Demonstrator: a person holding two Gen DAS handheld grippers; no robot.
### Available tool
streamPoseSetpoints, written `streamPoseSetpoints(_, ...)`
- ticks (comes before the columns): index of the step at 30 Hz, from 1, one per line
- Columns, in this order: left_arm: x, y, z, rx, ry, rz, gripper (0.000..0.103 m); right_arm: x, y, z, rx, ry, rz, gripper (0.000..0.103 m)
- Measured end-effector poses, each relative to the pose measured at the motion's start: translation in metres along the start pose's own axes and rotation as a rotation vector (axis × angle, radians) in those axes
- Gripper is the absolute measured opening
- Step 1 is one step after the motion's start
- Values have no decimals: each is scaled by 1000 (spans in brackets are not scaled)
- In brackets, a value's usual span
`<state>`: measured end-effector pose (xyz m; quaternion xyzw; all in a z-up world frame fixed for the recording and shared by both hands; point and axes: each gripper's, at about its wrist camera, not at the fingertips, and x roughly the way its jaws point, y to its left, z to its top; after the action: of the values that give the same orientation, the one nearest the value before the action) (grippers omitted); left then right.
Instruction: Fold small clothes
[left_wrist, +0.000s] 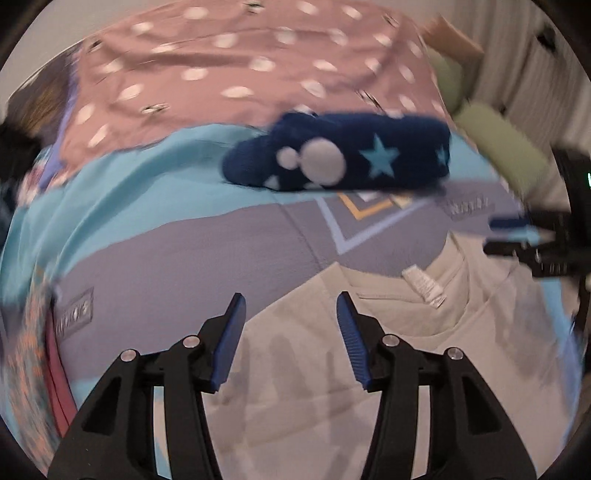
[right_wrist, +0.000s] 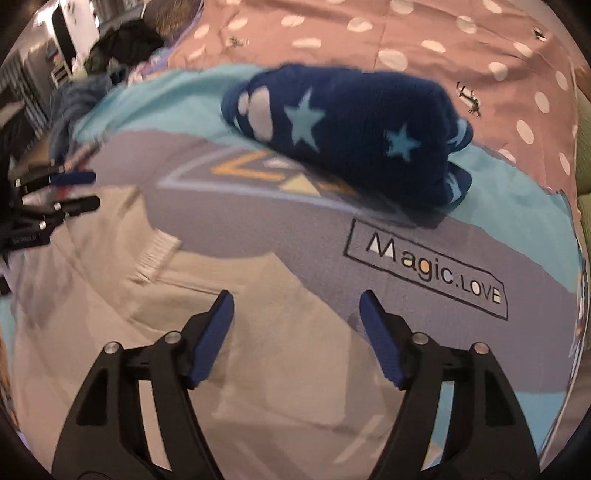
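A beige garment (left_wrist: 314, 369) with a white neck label (left_wrist: 424, 286) lies flat on the bedspread, right below both grippers; it also shows in the right wrist view (right_wrist: 240, 350). My left gripper (left_wrist: 291, 299) is open and empty above its left part. My right gripper (right_wrist: 297, 297) is open and empty above its right edge. Each gripper shows in the other's view, the right one (left_wrist: 517, 232) and the left one (right_wrist: 79, 190). A folded navy garment (left_wrist: 343, 155) with stars and white dots lies farther back, also in the right wrist view (right_wrist: 351, 129).
The bedspread (right_wrist: 424, 266) is grey and turquoise with a "Magic.LOVE" print. A pink dotted cover (left_wrist: 240, 66) lies behind it. Green cushions (left_wrist: 506, 144) sit at the right. Dark clothes (right_wrist: 125, 40) are piled at the far left.
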<state>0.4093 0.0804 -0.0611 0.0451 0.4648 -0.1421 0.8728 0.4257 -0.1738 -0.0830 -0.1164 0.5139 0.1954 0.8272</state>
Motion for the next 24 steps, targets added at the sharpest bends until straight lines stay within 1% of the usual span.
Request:
streamPoseSetpoints(1, 10, -2, 1, 36, 28, 10, 52, 6, -2, -1, -3, 14, 9, 71)
streamPoseSetpoints(2, 16, -2, 1, 58, 44, 18, 52, 11, 0, -3, -9, 23, 29, 54)
streamPoseSetpoints(3, 22, -3, 1, 87, 61, 21, 52, 11, 1, -5, -14, 5, 42, 32)
streamPoseSetpoints(4, 30, -4, 0, 125, 81, 11, 52, 9, 3, -5, 0, -16, 51, 19)
streamPoseSetpoints(5, 36, -5, -1, 149, 97, 1, 52, 5, 3, -6, 25, -30, 74, 9)
streamPoseSetpoints(6, 41, -6, -2, 176, 106, 0, 52, -1, 2, -6, 69, -78, 72, 9)
streamPoseSetpoints(7, 44, -7, -3, 196, 108, -9, 45, -6, 1, -7, 94, -114, 80, 8)
streamPoseSetpoints(8, 44, -8, -2, 200, 104, -26, 38, -17, -3, -13, 128, -170, 100, 8)
streamPoseSetpoints(9, 42, -9, -1, 194, 95, -39, 12, -24, -5, -15, 139, -198, 112, 8)
streamPoseSetpoints(10, 37, -11, -1, 182, 86, -47, 7, -29, -8, -18, 150, -223, 121, 8)
streamPoseSetpoints(12, 19, -22, -6, 213, 8, -11, 7, -33, -18, -21, 181, -246, 141, 8)
streamPoseSetpoints(13, 11, -25, -9, 215, -19, 11, 7, -29, -22, -20, 198, -239, 143, 8)
streamPoseSetpoints(14, 6, -24, -10, 196, -48, 46, 7, -19, -25, -19, 224, -215, 144, 8)
streamPoseSetpoints(15, 5, -20, -9, 176, -65, 67, 7, -5, -24, -18, 246, -176, 132, 10)
streamPoseSetpoints(16, 6, -17, -7, 161, -68, 70, 7, 7, -22, -17, 253, -130, 114, 11)
streamPoseSetpoints(17, 15, -13, -5, 134, -44, 55, 7, 12, -14, -19, 240, -127, 76, 11)
streamPoseSetpoints(18, 26, -12, -5, 128, -7, 60, 8, 6, -8, -20, 222, -153, 45, 17)
streamPoseSetpoints(19, 39, -16, -8, 151, 31, 94, 9, -6, -6, -22, 216, -183, 11, 23)
streamPoseSetpoints(20, 43, -20, -10, 172, 18, 123, 9, -17, -7, -25, 225, -210, -9, 32)
streamPoseSetpoints(21, 41, -25, -12, 186, -1, 158, 11, -33, -10, -32, 240, -251, -36, 34)
streamPoseSetpoints(22, 34, -27, -12, 178, -10, 174, 15, -56, -13, -43, 257, -300, -45, 34)
streamPoseSetpoints(24, 13, -26, -14, 159, -33, 200, 20, -85, -20, -71, 312, -324, 1, 34)
